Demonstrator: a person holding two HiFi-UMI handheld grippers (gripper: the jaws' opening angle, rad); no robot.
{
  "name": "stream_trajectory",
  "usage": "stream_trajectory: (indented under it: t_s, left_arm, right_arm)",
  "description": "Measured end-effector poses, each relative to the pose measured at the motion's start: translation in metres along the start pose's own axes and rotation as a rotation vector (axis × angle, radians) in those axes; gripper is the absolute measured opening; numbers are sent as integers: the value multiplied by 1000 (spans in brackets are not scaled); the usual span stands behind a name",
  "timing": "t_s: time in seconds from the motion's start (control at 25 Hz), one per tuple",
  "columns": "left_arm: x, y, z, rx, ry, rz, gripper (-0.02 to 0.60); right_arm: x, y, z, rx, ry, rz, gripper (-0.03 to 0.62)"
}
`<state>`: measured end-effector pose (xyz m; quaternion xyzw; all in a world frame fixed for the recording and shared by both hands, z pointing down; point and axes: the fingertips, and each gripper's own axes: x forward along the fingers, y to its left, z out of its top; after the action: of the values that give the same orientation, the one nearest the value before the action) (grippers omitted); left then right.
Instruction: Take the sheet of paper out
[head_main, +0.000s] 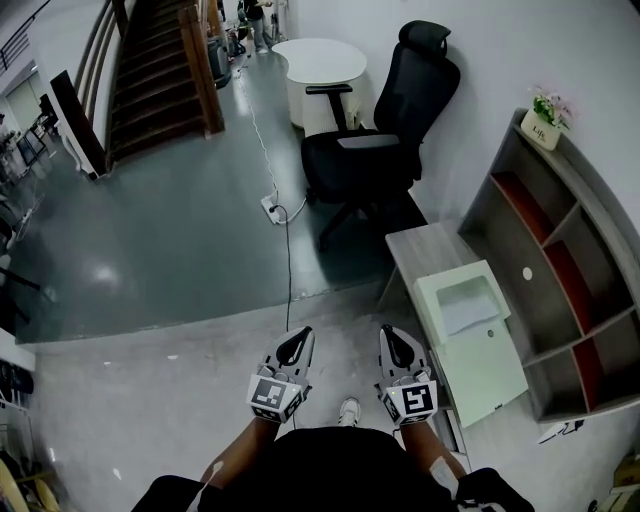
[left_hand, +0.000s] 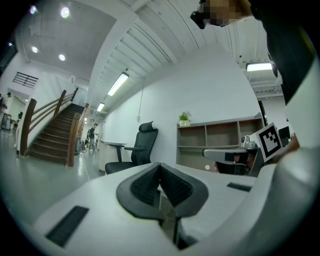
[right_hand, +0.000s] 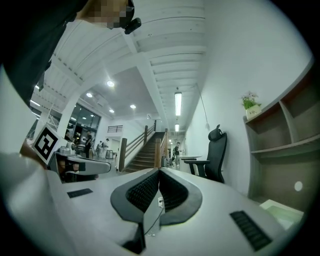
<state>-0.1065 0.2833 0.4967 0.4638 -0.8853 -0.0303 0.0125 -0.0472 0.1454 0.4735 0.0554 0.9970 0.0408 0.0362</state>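
Noted left gripper (head_main: 296, 341) and right gripper (head_main: 394, 338) pressed together, empty, well apart from printer (head_main: 482, 375). Could shove or crumple sheet of paper (head_main: 467, 312) if not spread before contact.

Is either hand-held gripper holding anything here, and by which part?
Nothing is held. The left hand-held gripper and the right hand-held gripper both have their jaws together with nothing between them.

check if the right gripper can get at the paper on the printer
Probably yes: the paper lies bare in the printer's open tray, to the side of the right gripper, with nothing between them. Its jaws are shut, so they would have to open first.
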Motion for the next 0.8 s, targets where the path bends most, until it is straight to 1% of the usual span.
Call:
stream_trajectory:
  t_s: [0.08,0.2,0.32,0.56,0.8]
  left_arm:
    - [17,3,1,1,-5,1,8]
    - [43,6,0,-2,-8,1,8]
    - [68,5,0,12,-11,-8,8]
    - [113,-9,-5,14,5,-45,8]
    - [140,-25,-8,-6,28,-66,8]
  right_arm:
    - [8,-16,-2,8,16,-10,23]
    - [20,-39,-5,17,-6,-26,23]
    - [29,-61,-7,28,-11,-46,23]
    - [35,-106,-17,35,-1,-88,23]
    - [31,-138,-30,48,26,-118,23]
